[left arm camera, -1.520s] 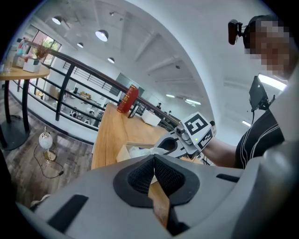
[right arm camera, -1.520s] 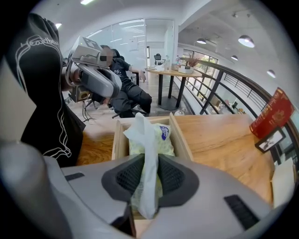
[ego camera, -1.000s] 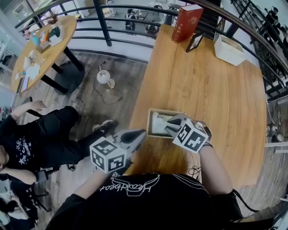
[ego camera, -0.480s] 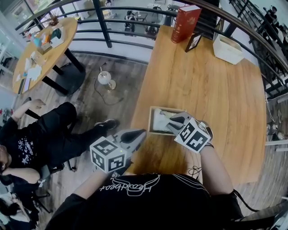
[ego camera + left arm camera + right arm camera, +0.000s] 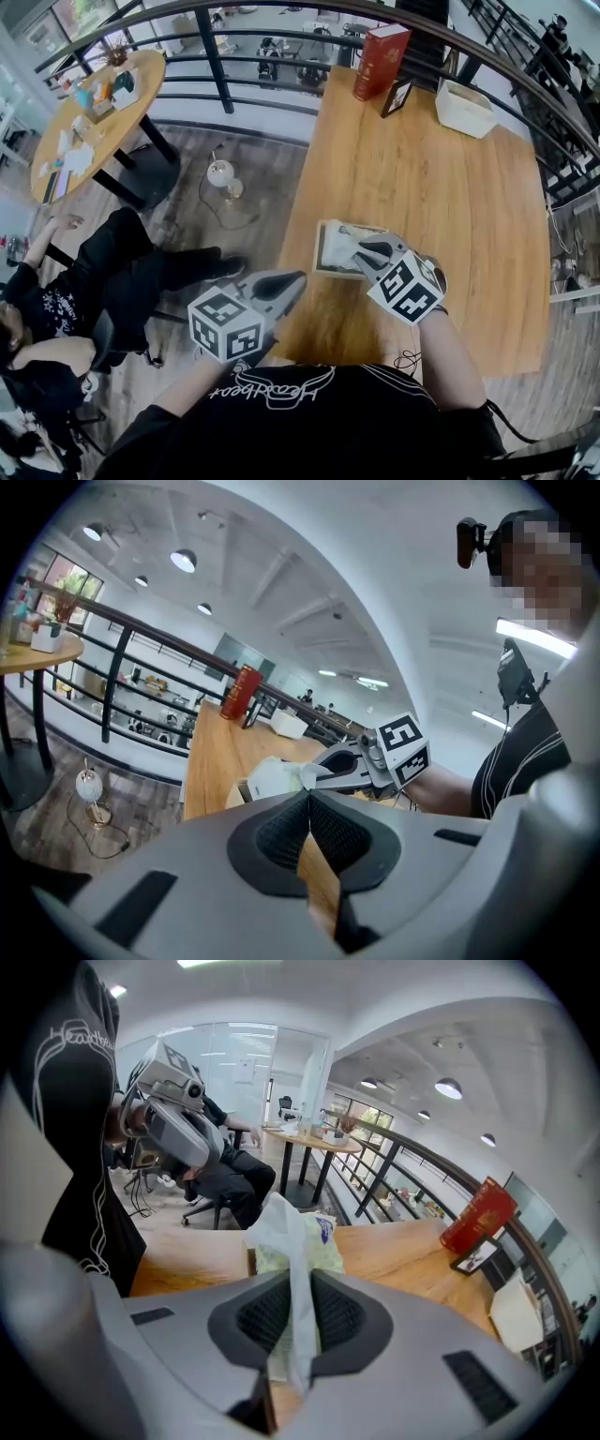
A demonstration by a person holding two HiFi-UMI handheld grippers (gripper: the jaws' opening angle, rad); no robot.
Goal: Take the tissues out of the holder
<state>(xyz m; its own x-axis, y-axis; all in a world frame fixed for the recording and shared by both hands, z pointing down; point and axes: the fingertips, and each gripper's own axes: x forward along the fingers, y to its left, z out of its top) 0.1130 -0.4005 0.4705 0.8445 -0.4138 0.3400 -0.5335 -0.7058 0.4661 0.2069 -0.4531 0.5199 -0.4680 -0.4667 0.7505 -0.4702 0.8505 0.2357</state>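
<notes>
A shallow wooden holder lies near the table's left edge with a pale tissue pack in it. My right gripper hovers over the holder's right side. In the right gripper view its jaws are closing on a white tissue drawn up from the green-tinted pack, and the pads press the sheet. My left gripper hangs off the table's left edge, shut and empty. In its own view the left gripper points at the holder and the right gripper.
At the table's far end stand a red book, a small picture frame and a white box. A black railing runs behind. A person sits on the floor at left, near a round table and a floor lamp.
My right gripper has drawn back a little toward me over the holder, with the tissue between its jaws. The left gripper has stayed put. The seated person has shifted their legs.
</notes>
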